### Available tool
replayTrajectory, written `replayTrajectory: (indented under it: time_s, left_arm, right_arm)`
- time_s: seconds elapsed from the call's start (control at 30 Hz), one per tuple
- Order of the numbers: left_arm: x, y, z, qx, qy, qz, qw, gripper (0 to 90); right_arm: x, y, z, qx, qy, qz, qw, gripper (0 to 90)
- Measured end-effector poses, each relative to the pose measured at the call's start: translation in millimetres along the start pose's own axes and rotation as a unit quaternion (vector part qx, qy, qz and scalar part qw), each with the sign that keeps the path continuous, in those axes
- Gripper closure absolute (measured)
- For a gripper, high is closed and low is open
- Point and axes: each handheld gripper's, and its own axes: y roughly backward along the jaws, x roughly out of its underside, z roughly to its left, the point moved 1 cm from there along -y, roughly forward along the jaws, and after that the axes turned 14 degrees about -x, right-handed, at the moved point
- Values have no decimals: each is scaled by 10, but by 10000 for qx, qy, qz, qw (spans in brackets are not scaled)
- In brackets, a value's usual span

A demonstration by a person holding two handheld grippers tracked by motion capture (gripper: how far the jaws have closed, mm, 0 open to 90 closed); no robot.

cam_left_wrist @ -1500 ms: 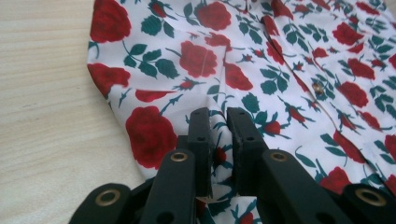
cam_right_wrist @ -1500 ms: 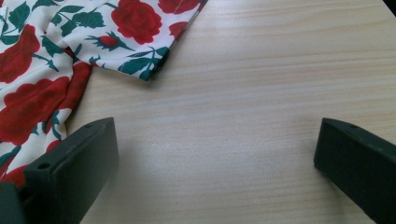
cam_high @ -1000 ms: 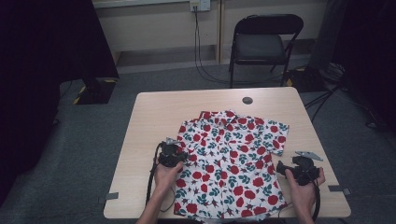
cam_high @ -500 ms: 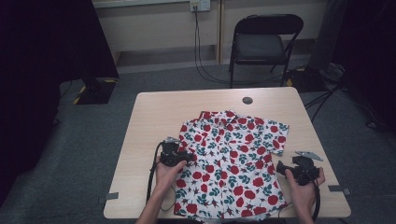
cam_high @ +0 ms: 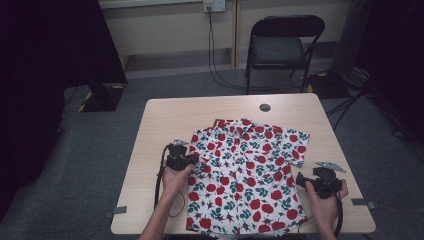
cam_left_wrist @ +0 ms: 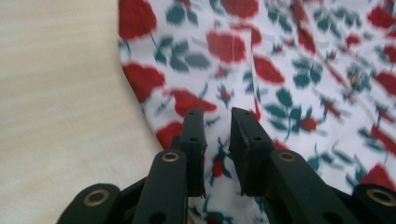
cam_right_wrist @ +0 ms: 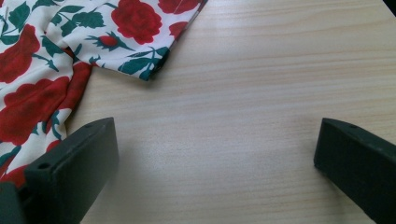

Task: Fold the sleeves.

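- where the rose-print shirt (cam_high: 245,175) lies flat on the table (cam_high: 165,117), its hem reaches the near edge.
- left gripper (cam_left_wrist: 217,135): jaws have just been closing, narrow gap, shirt's left edge fabric between them, grip unconfirmed.
- right gripper (cam_right_wrist: 215,154): jaws wide apart over bare table beside the shirt's right edge.

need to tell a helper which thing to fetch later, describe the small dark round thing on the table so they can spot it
Start at the light wooden table in front of the black folding chair. On its far edge, beyond the collar of the rose-print shirt, sits a small dark round disc. It lies alone on bare wood, apart from the shirt, flat and plain.
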Motion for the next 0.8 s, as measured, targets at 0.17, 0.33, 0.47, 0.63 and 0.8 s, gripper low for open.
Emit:
replayTrajectory:
  time_s: [0.17,0.33,0.47,0.63,0.8]
  left_arm:
    - [84,-42,-88,29,-94,20,9999,765]
    - [57,-21,-117,184,-132,-10,9997,719]
    - [-107,46,-59,262,83,-231,9994,658]
    - [-392,-122,86,182,363,-296,9987,700]
    - [-549,-438,150,-16,408,-167,9990,711]
  right_arm:
    - [0,0,0,-1,3,0,10000,0]
    - [0,0,0,-1,4,-1,10000,0]
    - [0,0,0,-1,3,0,10000,0]
    - [0,0,0,1,3,-1,10000,0]
    - [0,0,0,-2,4,-1,10000,0]
